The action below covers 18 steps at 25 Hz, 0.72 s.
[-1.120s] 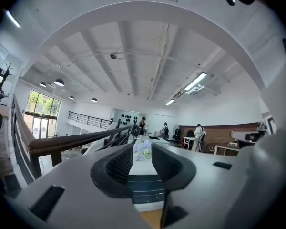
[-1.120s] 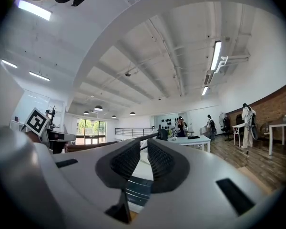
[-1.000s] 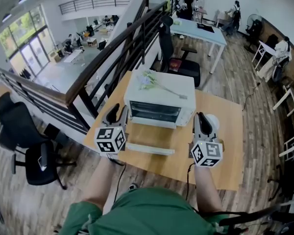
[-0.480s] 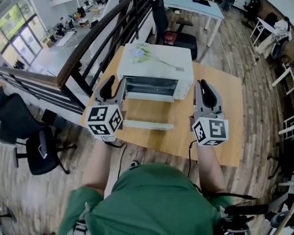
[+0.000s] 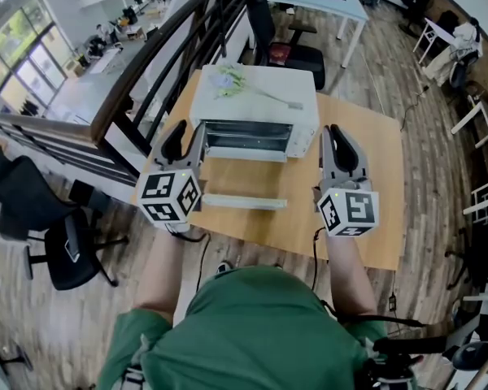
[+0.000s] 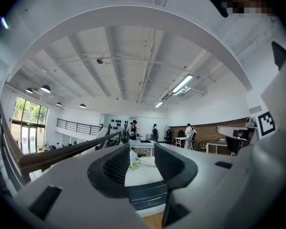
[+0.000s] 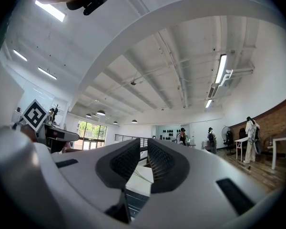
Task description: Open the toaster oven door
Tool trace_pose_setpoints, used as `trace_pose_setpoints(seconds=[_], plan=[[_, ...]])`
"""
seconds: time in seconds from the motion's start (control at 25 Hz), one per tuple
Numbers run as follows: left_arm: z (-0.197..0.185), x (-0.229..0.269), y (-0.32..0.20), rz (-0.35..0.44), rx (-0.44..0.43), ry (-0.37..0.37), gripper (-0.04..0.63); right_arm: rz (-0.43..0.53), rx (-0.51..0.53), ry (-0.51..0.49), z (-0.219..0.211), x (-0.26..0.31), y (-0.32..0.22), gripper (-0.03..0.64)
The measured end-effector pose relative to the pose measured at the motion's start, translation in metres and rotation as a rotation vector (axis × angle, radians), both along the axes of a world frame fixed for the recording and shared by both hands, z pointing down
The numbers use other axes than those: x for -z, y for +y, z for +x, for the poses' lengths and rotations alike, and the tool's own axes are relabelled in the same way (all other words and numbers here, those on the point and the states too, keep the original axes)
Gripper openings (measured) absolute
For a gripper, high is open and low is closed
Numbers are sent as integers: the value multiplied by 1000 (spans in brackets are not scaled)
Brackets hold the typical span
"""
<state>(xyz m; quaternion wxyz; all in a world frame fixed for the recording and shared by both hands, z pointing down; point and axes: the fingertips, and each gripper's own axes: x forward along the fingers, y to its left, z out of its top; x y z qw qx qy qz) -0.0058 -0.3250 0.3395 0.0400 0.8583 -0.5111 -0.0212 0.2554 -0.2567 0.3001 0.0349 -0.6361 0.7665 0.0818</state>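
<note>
A white toaster oven (image 5: 256, 104) stands at the far side of the wooden table (image 5: 370, 218), with its dark cavity facing me. In front of it lies a pale bar (image 5: 244, 202); it looks like the edge of the door folded down flat. My left gripper (image 5: 187, 133) hovers at the oven's left front corner, its jaws apart and empty. In the left gripper view the gripper (image 6: 142, 163) points at the oven (image 6: 148, 194). My right gripper (image 5: 339, 136) hangs to the right of the oven, jaws nearly together and empty. In the right gripper view it (image 7: 144, 159) aims past the oven's corner.
A flower sprig (image 5: 232, 80) lies on the oven top. A dark stair railing (image 5: 146, 71) runs along the table's left side. A black office chair (image 5: 53, 234) stands on the floor at left, and another chair (image 5: 297, 55) is behind the table.
Both grippers have risen and moved a little forward, to either side of the oven's front. The oven and the bar before it have stayed put.
</note>
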Motion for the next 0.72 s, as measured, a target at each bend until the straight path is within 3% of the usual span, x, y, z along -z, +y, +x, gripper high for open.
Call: trace_pose_setpoints(seconds=[0.72], plan=[[5, -3, 9, -11, -5, -5, 155, -9, 14, 3, 4, -6, 5, 60]])
